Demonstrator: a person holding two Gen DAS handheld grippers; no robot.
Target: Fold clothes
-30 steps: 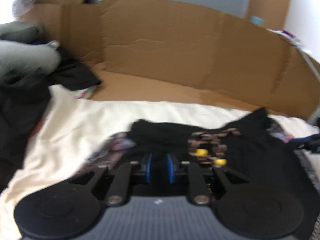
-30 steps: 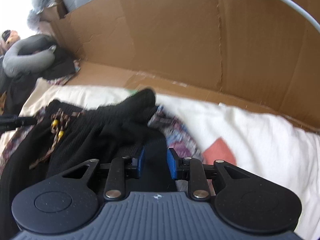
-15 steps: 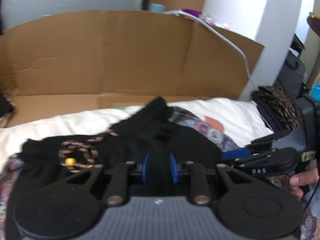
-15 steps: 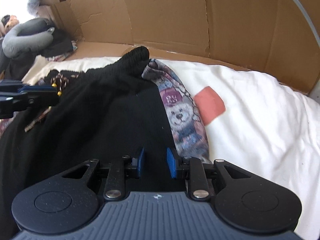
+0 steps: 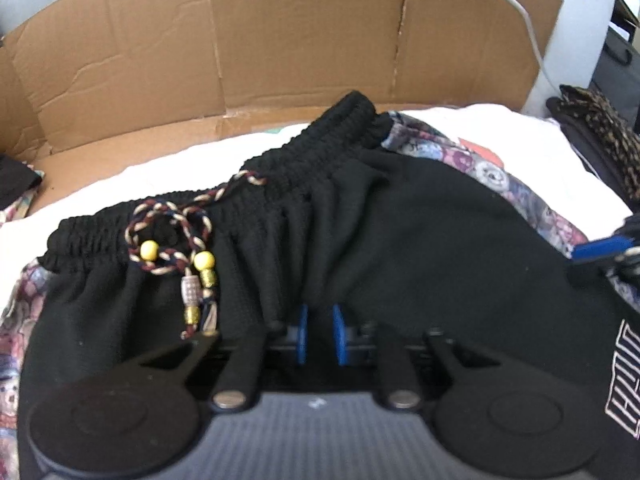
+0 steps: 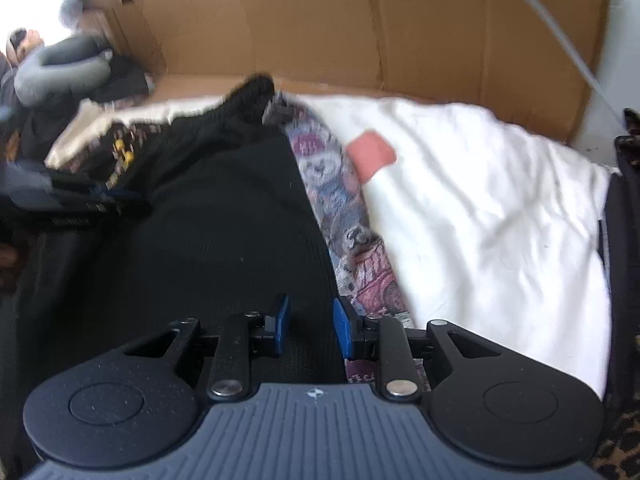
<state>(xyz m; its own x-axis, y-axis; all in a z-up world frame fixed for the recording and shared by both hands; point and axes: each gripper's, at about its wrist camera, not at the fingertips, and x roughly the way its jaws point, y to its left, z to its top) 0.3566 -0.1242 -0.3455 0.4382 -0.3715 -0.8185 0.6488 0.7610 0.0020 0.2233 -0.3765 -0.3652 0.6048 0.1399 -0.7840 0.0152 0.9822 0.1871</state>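
Observation:
Black shorts (image 5: pixel 420 240) lie spread on a bear-print cloth (image 5: pixel 488 172), the ribbed waistband (image 5: pixel 300 152) toward the cardboard. A braided drawstring (image 5: pixel 172 232) with yellow beads rests on the left half. My left gripper (image 5: pixel 320 320) sits low over the front of the shorts. Its jaws are closing, and pleats of black cloth run into the narrow gap between the blue pads. My right gripper (image 6: pixel 310 320) is shut on the right edge of the shorts (image 6: pixel 220 220), beside the bear-print cloth (image 6: pixel 344 216). The left gripper (image 6: pixel 100 200) shows blurred at the left of the right wrist view.
A white sheet (image 6: pixel 480 200) with an orange patch (image 6: pixel 372 154) covers the surface to the right. A cardboard wall (image 5: pixel 280 40) stands behind, with a white cable (image 5: pixel 532 28) over it. A grey neck pillow (image 6: pixel 60 68) and dark clothes lie far left. A leopard-print item (image 5: pixel 600 128) sits at the right.
The left view swung right and dropped closer to the shorts, whose waistband now lies spread out. The right gripper drew back along the shorts' right edge, still with cloth between its pads.

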